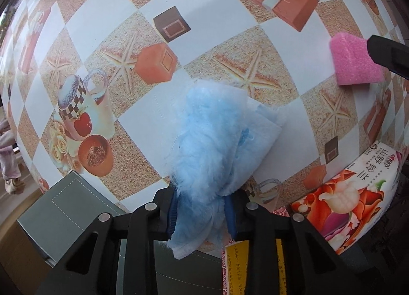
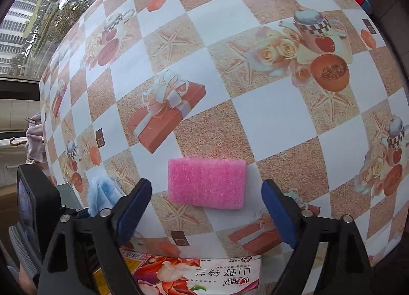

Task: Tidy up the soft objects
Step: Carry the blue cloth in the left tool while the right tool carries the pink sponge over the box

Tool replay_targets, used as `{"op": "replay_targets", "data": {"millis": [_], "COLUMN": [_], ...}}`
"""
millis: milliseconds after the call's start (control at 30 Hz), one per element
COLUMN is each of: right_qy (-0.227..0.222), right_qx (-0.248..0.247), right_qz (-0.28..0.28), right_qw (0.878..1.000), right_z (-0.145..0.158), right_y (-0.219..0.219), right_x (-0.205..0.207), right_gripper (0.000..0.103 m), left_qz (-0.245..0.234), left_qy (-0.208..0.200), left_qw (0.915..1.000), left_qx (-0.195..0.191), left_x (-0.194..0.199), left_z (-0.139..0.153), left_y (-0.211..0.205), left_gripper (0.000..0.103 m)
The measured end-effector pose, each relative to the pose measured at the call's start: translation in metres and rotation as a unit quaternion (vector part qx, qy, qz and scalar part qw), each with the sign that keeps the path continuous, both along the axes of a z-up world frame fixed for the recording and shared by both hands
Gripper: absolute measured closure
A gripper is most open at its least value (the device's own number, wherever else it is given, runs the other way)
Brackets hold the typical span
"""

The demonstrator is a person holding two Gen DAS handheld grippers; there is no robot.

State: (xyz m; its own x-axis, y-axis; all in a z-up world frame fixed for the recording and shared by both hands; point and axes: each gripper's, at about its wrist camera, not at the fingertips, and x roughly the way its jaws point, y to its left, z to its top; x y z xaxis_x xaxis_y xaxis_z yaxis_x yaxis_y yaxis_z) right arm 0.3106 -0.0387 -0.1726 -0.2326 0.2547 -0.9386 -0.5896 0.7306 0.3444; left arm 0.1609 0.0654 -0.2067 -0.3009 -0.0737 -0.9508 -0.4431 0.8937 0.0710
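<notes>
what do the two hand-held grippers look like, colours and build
Both look alike. The left hand-held gripper has a black plastic frame with angular cut-out linkage arms and round silver rivets at the joints; its fingers carry ribbed blue pads. The right hand-held gripper has the same black frame, silver rivets and textured blue pads. No cables, markings or sleeves show.

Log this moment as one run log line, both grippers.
left gripper: shut on blue fluffy cloth | right gripper: open, pink sponge lying free on table
</notes>
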Motion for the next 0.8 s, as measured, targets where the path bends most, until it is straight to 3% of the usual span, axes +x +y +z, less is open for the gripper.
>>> {"op": "replay_targets", "data": {"millis": [267, 367, 400, 433, 600, 800], "right_qy": [-0.029, -0.045, -0.049, -0.062, -0.034, -0.012], "right_qx": [-0.069, -0.064, -0.064, -0.063, -0.031, 0.002], "right_qz": [0.015, 0.032, 0.04, 0.045, 0.038, 0.001], "right_qw": [0.997, 0.996, 0.996, 0.995, 0.998, 1.0], "right_z": [-0.026, -0.027, -0.026, -0.023, -0.014, 0.007], "right_y": [0.019, 0.024, 0.025, 0.025, 0.015, -0.009], "right_x": [-0.016, -0.021, -0.022, -0.022, -0.014, 0.0], "right_gripper": [0.012, 0.014, 0.02, 0.032, 0.032, 0.032], "left_qz": [-0.018, -0.012, -0.011, -0.009, -0.022, -0.009], "left_qy": [0.009, 0.009, 0.007, 0.002, -0.008, -0.062], "left_qw": [0.9997, 0.9999, 0.9999, 0.9999, 0.9996, 0.9969], "left_qx": [0.012, 0.004, 0.001, -0.006, 0.016, 0.048], "left_x": [0.003, 0.006, 0.001, -0.001, -0.003, 0.002], "left_z": [-0.002, -0.002, -0.006, -0.007, -0.002, 0.034], "left_y": [-0.001, 0.0, 0.007, 0.01, 0.006, 0.005], "left_gripper": [0.059, 0.059, 0.06, 0.068, 0.075, 0.075]}}
